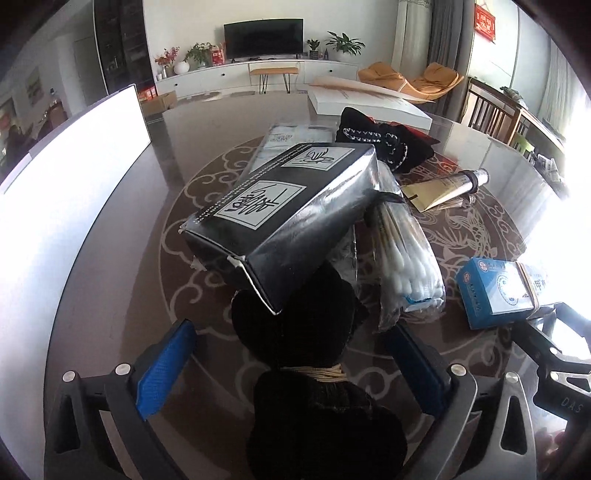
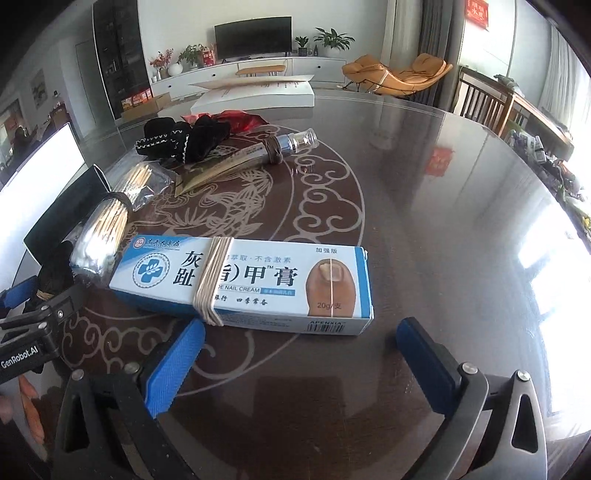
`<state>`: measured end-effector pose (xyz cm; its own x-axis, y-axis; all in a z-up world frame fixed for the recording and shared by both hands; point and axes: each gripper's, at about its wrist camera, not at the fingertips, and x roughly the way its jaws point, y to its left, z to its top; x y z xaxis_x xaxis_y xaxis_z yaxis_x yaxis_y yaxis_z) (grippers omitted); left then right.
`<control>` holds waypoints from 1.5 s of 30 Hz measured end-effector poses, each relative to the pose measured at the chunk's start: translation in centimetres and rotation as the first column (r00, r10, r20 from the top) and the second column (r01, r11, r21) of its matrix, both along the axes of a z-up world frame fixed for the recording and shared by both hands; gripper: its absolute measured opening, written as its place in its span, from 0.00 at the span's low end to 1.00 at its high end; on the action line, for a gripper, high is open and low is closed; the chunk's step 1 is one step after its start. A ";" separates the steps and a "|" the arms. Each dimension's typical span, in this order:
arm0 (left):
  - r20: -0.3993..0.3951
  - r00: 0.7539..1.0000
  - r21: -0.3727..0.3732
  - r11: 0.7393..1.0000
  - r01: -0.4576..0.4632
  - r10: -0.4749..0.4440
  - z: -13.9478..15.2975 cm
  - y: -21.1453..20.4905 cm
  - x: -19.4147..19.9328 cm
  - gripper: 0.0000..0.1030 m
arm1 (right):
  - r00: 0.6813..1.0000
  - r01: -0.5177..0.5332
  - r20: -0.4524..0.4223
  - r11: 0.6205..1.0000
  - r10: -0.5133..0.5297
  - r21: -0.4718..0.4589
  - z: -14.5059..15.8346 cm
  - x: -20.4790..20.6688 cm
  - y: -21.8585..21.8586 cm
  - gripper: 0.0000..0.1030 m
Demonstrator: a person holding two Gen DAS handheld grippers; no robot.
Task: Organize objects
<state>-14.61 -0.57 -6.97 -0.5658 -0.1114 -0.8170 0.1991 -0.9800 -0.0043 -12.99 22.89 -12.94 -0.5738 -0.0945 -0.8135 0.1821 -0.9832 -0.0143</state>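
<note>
My left gripper (image 1: 291,369) jaws wide, nothing pinched; black fabric bundle (image 1: 295,332) lies between fingers, black box (image 1: 284,218) resting on it; cotton swab pack (image 1: 410,258) just beside box; my right gripper (image 2: 299,362) spread wide, empty; blue-white cream box (image 2: 243,280) on glass table (image 2: 424,221) just ahead.

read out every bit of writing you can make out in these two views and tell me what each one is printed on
"NAIL CREAM", "20g/支", "加强版", "甲膏": blue and white box, bound with rubber bands.
"APENXIA": the same box, on its side by the barcode.
"GenRobot.AI": left gripper body, seen in the right wrist view.
"DAS": right gripper body, seen in the left wrist view.
Brush-style characters on the black box: not legible.
Red wall hanging: too blurred.
</note>
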 end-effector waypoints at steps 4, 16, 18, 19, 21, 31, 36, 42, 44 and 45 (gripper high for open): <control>-0.001 0.999 0.001 0.999 0.034 -0.034 0.4 -1.1 1.6 1.00 | 1.000 -0.002 0.000 1.000 0.002 0.000 0.0 0.0 0.0 1.00; -0.001 0.999 0.000 0.999 0.034 -0.034 0.4 -1.2 1.6 1.00 | 1.000 -0.005 0.001 1.000 0.005 0.000 0.1 0.0 0.0 1.00; -0.001 0.999 0.000 0.999 0.034 -0.034 0.4 -1.2 1.7 1.00 | 1.000 -0.005 0.001 1.000 0.005 0.000 0.1 0.0 0.1 1.00; -0.001 0.999 0.000 0.999 0.034 -0.034 0.4 -1.2 1.6 1.00 | 1.000 -0.005 0.001 1.000 0.005 0.000 0.1 0.0 0.0 1.00; -0.001 0.999 0.000 0.999 0.034 -0.034 0.4 -1.2 1.6 1.00 | 1.000 -0.005 0.001 1.000 0.005 0.000 0.1 0.0 0.0 1.00; -0.001 0.999 0.000 0.999 0.035 -0.035 0.4 -1.2 1.6 1.00 | 1.000 -0.006 0.001 1.000 0.006 0.000 0.1 0.0 0.1 1.00; -0.001 0.999 0.000 0.999 0.035 -0.035 0.4 -1.2 1.6 1.00 | 1.000 -0.007 0.001 1.000 0.007 0.000 0.2 0.0 0.1 1.00; -0.001 0.999 0.000 0.999 0.035 -0.035 0.4 -1.2 1.6 1.00 | 1.000 -0.007 0.001 1.000 0.007 0.000 0.2 0.0 0.1 1.00; -0.001 0.999 -0.001 0.999 0.035 -0.035 0.4 -1.2 1.6 1.00 | 1.000 -0.007 0.001 1.000 0.007 0.000 0.2 0.0 0.1 1.00; -0.001 0.999 0.000 0.999 0.035 -0.035 0.4 -1.2 1.6 1.00 | 1.000 -0.007 0.001 1.000 0.007 0.000 0.2 0.1 0.1 1.00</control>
<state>-12.96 -1.80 -6.54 -0.5702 -0.0919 -0.8164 0.1648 -0.9863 -0.0041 -12.94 23.03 -12.71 -0.5721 -0.0988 -0.8142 0.1888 -0.9819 -0.0136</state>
